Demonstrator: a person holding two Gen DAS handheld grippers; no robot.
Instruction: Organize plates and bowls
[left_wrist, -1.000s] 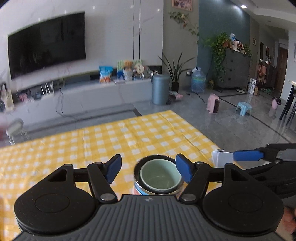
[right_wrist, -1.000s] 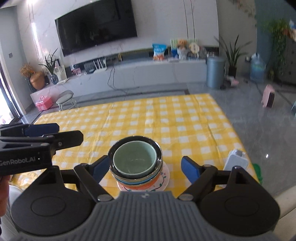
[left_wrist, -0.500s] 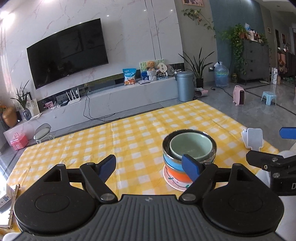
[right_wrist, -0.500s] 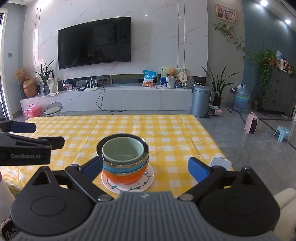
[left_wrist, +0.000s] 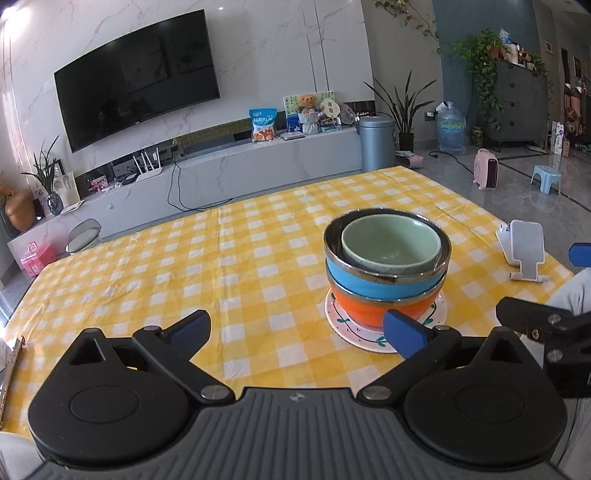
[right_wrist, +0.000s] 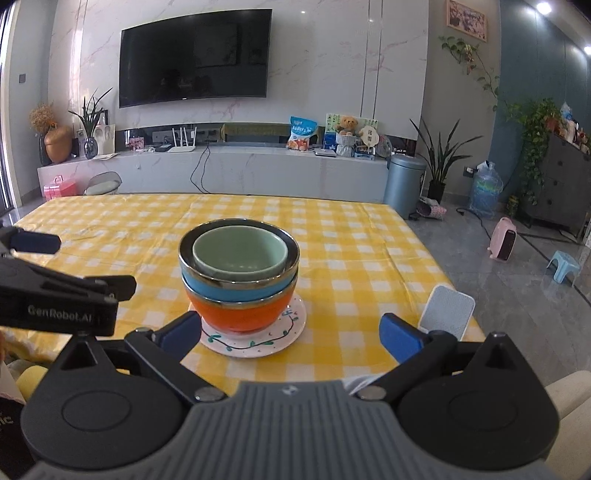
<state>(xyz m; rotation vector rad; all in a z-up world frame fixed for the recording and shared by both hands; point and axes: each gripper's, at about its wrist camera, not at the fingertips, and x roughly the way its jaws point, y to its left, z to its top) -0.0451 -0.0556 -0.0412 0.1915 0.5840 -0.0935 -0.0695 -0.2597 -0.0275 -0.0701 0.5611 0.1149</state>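
**Stacking complete: both grippers clear of the nested tableware**

Showing the closing stage of the task, as judged from the layout. A green bowl (right_wrist: 239, 254) sits inside a blue bowl (right_wrist: 236, 286), which nests in an orange bowl (right_wrist: 240, 314); the stack stands on a patterned plate (right_wrist: 258, 338) resting on the yellow checked tablecloth (left_wrist: 240, 266). The stack looks upright and centred, though the green bowl lies slightly off-centre within the blue one's rim. The left gripper (left_wrist: 295, 332) has its jaws spread wide and grasps nothing; in its own view the stack lies ahead and to the right, with one blue pad overlapping the plate's near edge in the picture, contact not determinable. The right gripper (right_wrist: 291, 334) is likewise spread wide and empty, with the plate just ahead of its left pad. A white phone stand (right_wrist: 447, 312) is nearby, apart from the plate. No other dishes are visible, so the next move probably calls only for a clean retreat without nudging the plate.
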